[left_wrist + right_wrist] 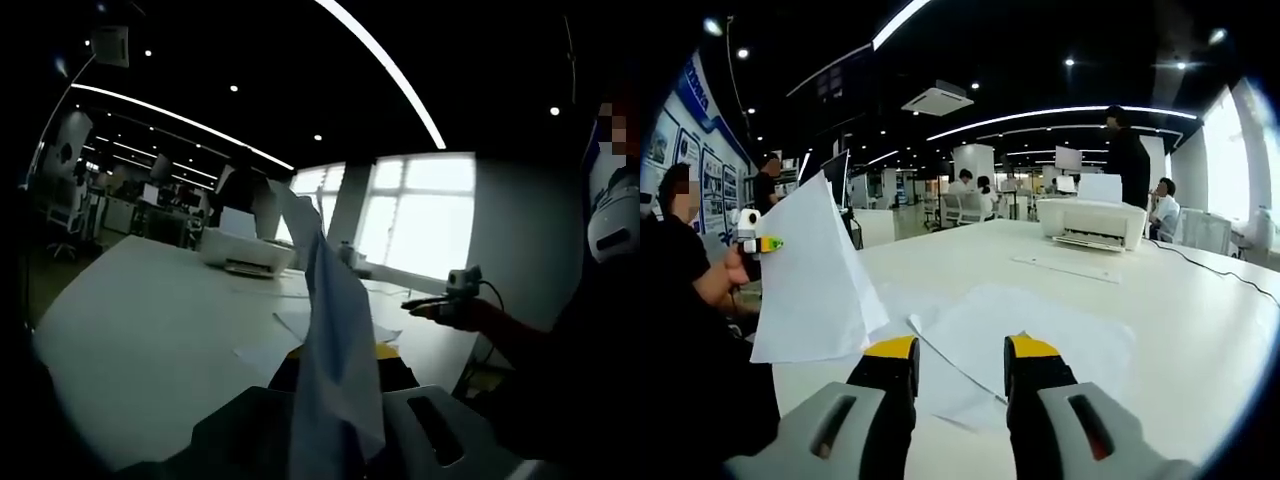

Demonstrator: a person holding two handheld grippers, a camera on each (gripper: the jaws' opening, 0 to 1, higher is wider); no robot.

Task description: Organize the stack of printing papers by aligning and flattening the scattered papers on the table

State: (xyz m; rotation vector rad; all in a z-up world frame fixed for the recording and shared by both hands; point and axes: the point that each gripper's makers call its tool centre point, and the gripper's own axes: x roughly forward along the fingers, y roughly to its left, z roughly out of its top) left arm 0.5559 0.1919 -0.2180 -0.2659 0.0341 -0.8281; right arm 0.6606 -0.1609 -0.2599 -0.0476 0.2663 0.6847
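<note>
**Desk:** What step is this?

**Photographer:** Gathering, by my reading. The left gripper (758,243) holds one lifted sheet (812,275) up off the white table (1200,330); in the left gripper view that same sheet rises edge-on from between the jaws, which are pinched on its lower end. More loose papers (1025,345) lie flat and overlapping on the table, just ahead of the right gripper (960,372), whose yellow-tipped jaws stand apart with nothing between them.

**Desk:** Which way does the held sheet run?

**Photographer:** Roughly upright, long axis vertical, leaning a little, its top corner pointing at the ceiling lights. The table papers lie skewed to each other, corners fanned out rather than squared.

**Desk:** And what comes next?

**Photographer:** I would judge the sheet must be turned flat and laid over the others with edges matched, while the free right gripper steadies or nudges the pile. A printer (1090,225) sits farther back, well apart from the papers, and people stand in the office behind
</note>
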